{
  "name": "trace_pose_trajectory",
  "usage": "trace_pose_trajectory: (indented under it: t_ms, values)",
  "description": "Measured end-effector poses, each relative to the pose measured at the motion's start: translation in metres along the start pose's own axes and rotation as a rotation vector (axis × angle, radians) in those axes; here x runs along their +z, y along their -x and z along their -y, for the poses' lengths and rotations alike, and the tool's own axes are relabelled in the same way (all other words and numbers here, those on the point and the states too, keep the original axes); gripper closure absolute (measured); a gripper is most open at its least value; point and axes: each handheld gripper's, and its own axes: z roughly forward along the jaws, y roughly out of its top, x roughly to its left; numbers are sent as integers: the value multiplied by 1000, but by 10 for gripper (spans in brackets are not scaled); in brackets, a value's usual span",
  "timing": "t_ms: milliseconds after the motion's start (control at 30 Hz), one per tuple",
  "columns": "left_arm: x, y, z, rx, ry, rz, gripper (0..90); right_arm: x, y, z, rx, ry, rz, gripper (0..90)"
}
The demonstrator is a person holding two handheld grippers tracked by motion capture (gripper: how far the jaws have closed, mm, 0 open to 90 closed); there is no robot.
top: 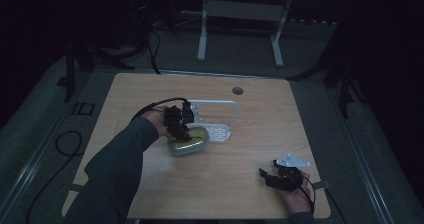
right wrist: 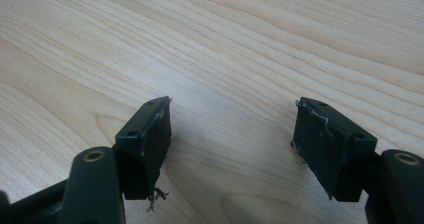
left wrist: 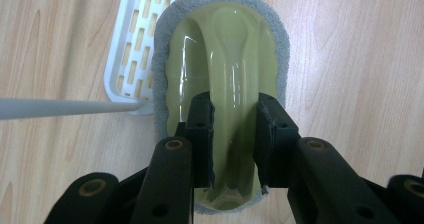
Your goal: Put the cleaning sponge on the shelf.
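Dim room, pale wood table (top: 250, 134): my left fingers (left wrist: 200, 134) clasp the scrubber's handle ridge.

From the left gripper view, the green scrubber (left wrist: 225, 59) with its grey pad lies flat on the table, its long axis running straight away from my left gripper (left wrist: 234, 144), one finger on each side of the raised ridge and pressing on it. The white slotted tray (left wrist: 131, 39) sits just beside the scrubber's far end, its rim touching or overlapped by the pad; I judge the next move goes that way. My right gripper (top: 280, 176) rests well apart near the table's near edge, its fingers (right wrist: 145, 144) released and holding nothing, so the left hand is plainly the nearer.
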Motion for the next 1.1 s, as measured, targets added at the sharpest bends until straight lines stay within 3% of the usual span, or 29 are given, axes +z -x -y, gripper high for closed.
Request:
trace_pose_trajectory:
  t_ms: [267, 567, 833, 1100]
  values:
    - [-4, -2, -9, 49, -2, -29, 718, 0, 0, 0, 1, -1, -1, 307]
    - [-3, -4, -12, 64, 1, -40, 717, 0, 0, 0, 1, -1, -1, 307]
    - [-3, -1, -21, 104, -4, -69, 717, 0, 0, 0, 1, -1, -1, 307]
    - [2, 3, -32, 170, -1, -104, 717, 0, 0, 0, 1, -1, -1, 307]
